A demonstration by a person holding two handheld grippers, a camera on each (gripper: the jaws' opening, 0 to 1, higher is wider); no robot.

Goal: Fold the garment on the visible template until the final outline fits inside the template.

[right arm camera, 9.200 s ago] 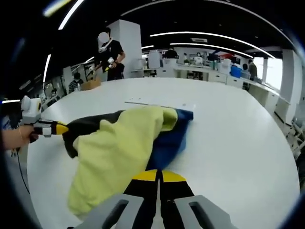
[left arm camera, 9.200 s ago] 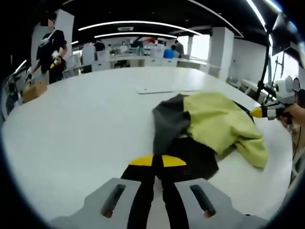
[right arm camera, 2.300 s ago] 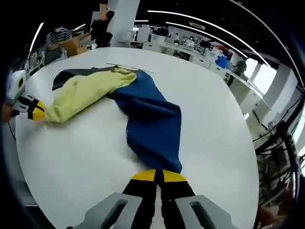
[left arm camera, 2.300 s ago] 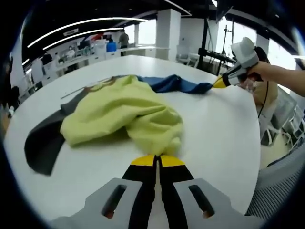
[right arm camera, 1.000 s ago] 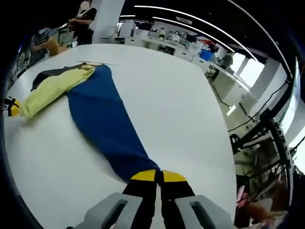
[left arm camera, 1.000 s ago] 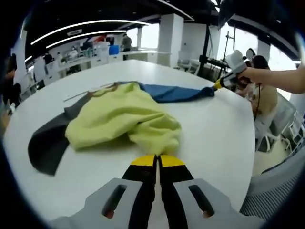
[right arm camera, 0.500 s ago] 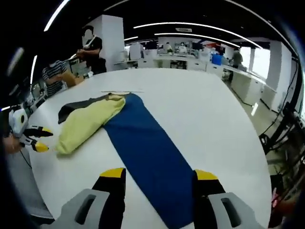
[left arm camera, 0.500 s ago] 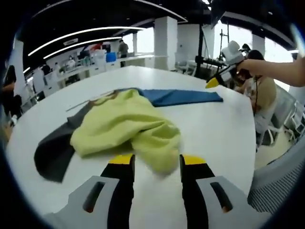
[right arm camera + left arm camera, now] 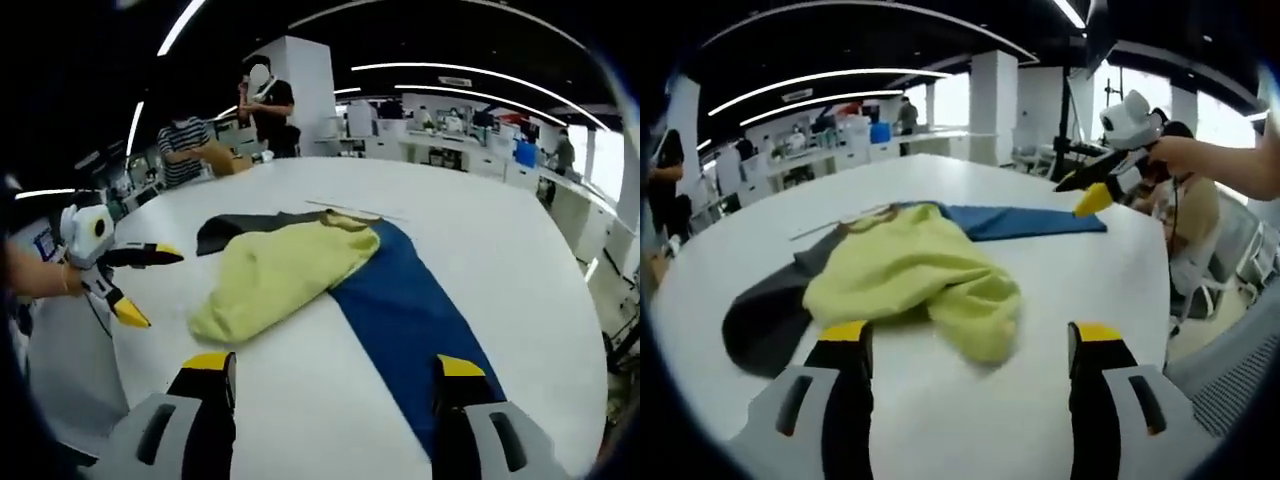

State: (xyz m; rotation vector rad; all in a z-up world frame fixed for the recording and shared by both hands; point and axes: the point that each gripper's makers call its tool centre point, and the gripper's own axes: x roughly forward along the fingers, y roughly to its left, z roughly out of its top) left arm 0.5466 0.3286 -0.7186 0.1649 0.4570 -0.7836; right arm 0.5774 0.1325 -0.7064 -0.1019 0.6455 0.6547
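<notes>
Yellow, blue and dark cloth of the garment (image 9: pixel 320 265) lies spread across the white desk (image 9: pixel 520 230), blue leg stretched flat, yellow part still bunched. Both jaws wide apart and empty on left hand-held gripper (image 9: pixel 970 345) and right hand-held gripper (image 9: pixel 335 375). Best to pinch the bunched yellow end at its outer edge, draw it flat, then fold toward the middle.

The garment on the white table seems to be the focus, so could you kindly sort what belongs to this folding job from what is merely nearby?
Part of the job:
- garment
- left gripper, open
- right gripper, open
- white table

Merely nearby:
- flat sheet beyond the garment
- people standing behind
</notes>
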